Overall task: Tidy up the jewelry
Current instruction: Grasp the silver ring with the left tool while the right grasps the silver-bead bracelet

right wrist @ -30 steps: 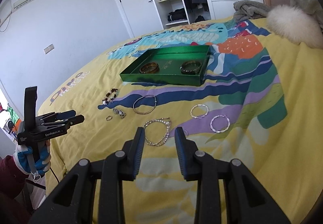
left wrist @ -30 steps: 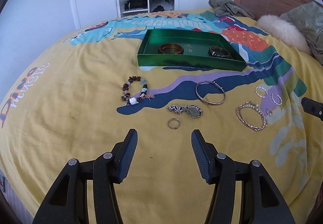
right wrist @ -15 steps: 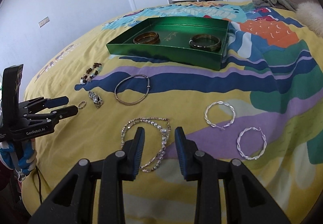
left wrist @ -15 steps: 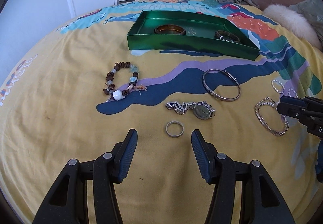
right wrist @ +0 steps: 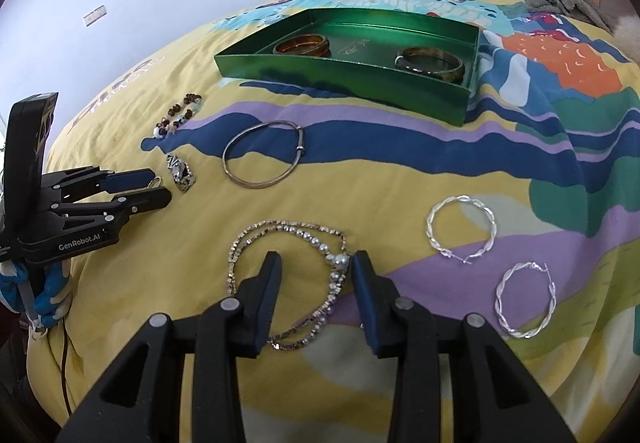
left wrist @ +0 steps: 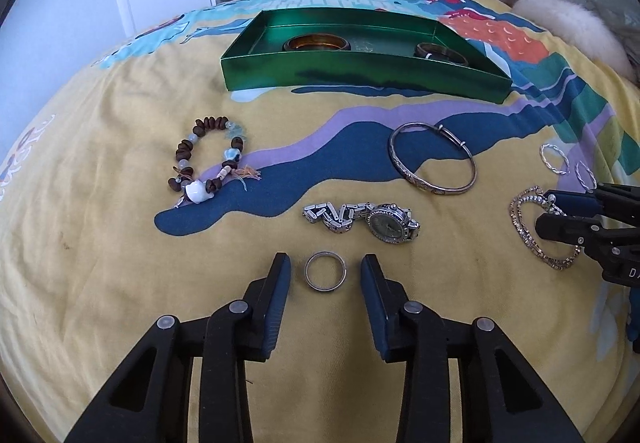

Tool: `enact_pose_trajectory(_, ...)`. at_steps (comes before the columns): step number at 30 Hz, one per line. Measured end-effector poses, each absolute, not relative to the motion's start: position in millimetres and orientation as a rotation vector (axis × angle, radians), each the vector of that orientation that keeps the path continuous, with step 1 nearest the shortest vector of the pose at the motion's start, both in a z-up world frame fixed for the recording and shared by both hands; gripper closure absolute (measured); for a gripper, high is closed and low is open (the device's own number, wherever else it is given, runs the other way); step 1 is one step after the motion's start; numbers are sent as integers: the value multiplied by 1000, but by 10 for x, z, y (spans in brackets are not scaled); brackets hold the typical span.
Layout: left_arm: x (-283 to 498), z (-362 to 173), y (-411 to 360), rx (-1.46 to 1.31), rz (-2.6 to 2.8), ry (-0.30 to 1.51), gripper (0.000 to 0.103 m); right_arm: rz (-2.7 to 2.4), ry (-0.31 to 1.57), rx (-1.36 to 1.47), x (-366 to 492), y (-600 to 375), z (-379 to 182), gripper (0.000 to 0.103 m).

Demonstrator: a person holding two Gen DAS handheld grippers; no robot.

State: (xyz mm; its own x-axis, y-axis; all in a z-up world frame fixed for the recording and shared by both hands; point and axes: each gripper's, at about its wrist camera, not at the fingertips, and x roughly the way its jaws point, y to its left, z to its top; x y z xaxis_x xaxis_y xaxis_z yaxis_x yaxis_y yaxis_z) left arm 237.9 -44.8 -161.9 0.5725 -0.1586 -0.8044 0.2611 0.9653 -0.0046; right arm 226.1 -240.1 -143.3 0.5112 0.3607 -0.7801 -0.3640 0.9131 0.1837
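Silver plain band ring (left wrist: pixel 325 271), lower centre, bracketed untouched by closing left gripper (left wrist: pixel 325 275): light, stiff, slippery; outer rim to be pinched. Limp pearl-and-rhinestone necklace (right wrist: pixel 296 271) straddled untouched by opening right gripper (right wrist: pixel 316 275).

**Colours and patterns, jewelry on the bedspread**

Bedspread (left wrist: pixel 100 243): yellow ground, printed with navy, lilac, teal, orange and light-blue bands.
Tray (left wrist: pixel 360 73): glossy metallic green; an amber-brown bangle (left wrist: pixel 317 42) and a dark olive-brown bangle (right wrist: pixel 430 64) lie inside.
In front of the tray: beaded bracelet (left wrist: pixel 208 161), dark brown with pale blue and white; silver bangle (left wrist: pixel 434 159); silver watch (left wrist: pixel 362 220), greenish dial; plain silver ring (left wrist: pixel 325 271).
Right of these: silver-and-pearl necklace (right wrist: pixel 296 275); two twisted silver hoops (right wrist: pixel 460 229).
Gripper fingers (left wrist: pixel 276 303): black, blue pads.
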Motion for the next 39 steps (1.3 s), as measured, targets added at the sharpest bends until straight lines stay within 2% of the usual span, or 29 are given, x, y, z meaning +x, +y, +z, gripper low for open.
enact_pose_trajectory(5,2359,-1625,-442,112,-256,931,78,448,949,-6,2244,-2376,-1436,71)
enact_pose_trajectory(7,2349,-1625,-433,105,-258,933,83,453,953,-6,2228,-2351,-1438,80)
enact_pose_trajectory(8,2342,-1624,-434,105,-259,933,83,458,956,-2,2221,-2342,-1440,89)
enact_pose_trajectory(9,2335,-1621,-434,106,-258,932,83,464,961,3,2210,-2329,-1444,95)
enact_pose_trajectory(25,2066,-1443,-379,111,-265,892,83,460,928,-36,1820,-2057,-1243,95)
enact_pose_trajectory(39,2027,-925,-276,85,-295,789,83,406,797,-45,1608,-2066,-599,95)
